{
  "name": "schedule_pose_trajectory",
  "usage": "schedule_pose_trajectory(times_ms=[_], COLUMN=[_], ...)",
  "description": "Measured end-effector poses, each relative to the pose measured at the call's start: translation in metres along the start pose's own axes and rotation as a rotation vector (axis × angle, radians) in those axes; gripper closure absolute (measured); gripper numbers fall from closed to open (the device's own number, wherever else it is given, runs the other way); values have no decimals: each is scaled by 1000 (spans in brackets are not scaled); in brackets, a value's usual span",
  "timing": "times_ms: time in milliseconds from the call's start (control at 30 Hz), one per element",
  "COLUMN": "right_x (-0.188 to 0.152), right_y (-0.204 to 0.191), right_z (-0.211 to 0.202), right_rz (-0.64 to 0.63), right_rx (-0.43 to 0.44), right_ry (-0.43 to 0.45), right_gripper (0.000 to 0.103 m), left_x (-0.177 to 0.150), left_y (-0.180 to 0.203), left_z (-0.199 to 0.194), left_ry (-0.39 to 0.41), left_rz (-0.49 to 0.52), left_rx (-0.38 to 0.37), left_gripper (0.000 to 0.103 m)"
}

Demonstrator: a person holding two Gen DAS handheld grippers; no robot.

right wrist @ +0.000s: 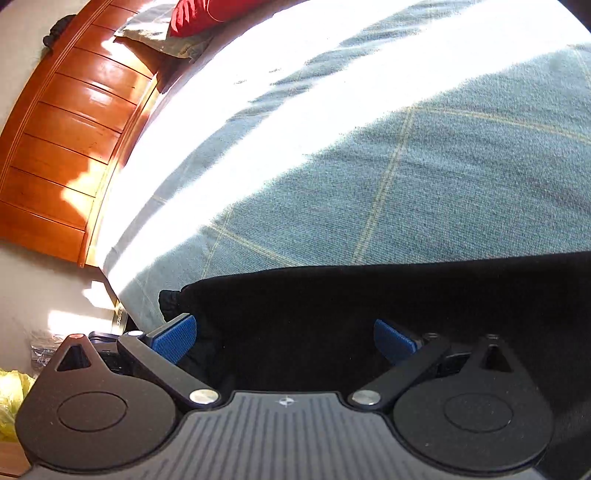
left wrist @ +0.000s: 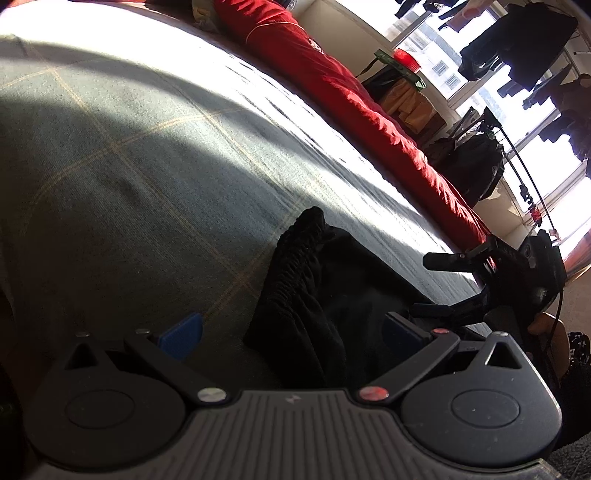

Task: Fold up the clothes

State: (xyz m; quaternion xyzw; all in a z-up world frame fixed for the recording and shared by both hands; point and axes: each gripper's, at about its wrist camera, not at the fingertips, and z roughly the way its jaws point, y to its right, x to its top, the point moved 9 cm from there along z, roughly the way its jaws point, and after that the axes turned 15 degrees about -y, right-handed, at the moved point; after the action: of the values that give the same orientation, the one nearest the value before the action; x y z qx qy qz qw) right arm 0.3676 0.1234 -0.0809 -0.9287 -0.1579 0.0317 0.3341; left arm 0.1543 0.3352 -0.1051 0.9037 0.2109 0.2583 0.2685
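Note:
A black garment (left wrist: 332,291) with a gathered elastic waistband lies on the grey-blue checked bed cover (left wrist: 147,177). My left gripper (left wrist: 291,334) is open, and the waistband end sits between its blue pads (left wrist: 181,336). The right gripper (left wrist: 421,286), held by a hand (left wrist: 550,328), appears at the right of the left wrist view, open at the garment's other side. In the right wrist view the black garment (right wrist: 351,295) stretches across the bottom. My right gripper (right wrist: 282,339) is open over its edge, nothing pinched between the blue pads (right wrist: 173,339).
A red quilt (left wrist: 351,99) runs along the bed's far side. Beyond it are a window, hanging dark clothes (left wrist: 517,48) and a black bag (left wrist: 476,162). A wooden headboard (right wrist: 66,147) and a red pillow (right wrist: 199,14) lie at the left. Sunlight covers part of the bed cover (right wrist: 258,110).

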Motion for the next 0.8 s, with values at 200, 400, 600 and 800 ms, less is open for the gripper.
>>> schedule_pose_trajectory(times_ms=[200, 400, 600, 800], right_x=[12, -33, -87, -92], right_y=[8, 8, 0, 9], right_z=[5, 2, 0, -1], right_rz=[4, 46, 47, 113], right_rx=[-22, 21, 32, 98], right_ry=[9, -54, -128, -87], right_gripper=[0, 0, 0, 0], left_x=[-1, 1, 4, -7], left_y=[-3, -3, 2, 11], left_z=[-1, -2, 8, 29], left_ry=[-1, -4, -36, -120], left_rz=[-7, -2, -15, -46], left_rx=[-1, -12, -71, -165], left_gripper=[0, 0, 0, 0])
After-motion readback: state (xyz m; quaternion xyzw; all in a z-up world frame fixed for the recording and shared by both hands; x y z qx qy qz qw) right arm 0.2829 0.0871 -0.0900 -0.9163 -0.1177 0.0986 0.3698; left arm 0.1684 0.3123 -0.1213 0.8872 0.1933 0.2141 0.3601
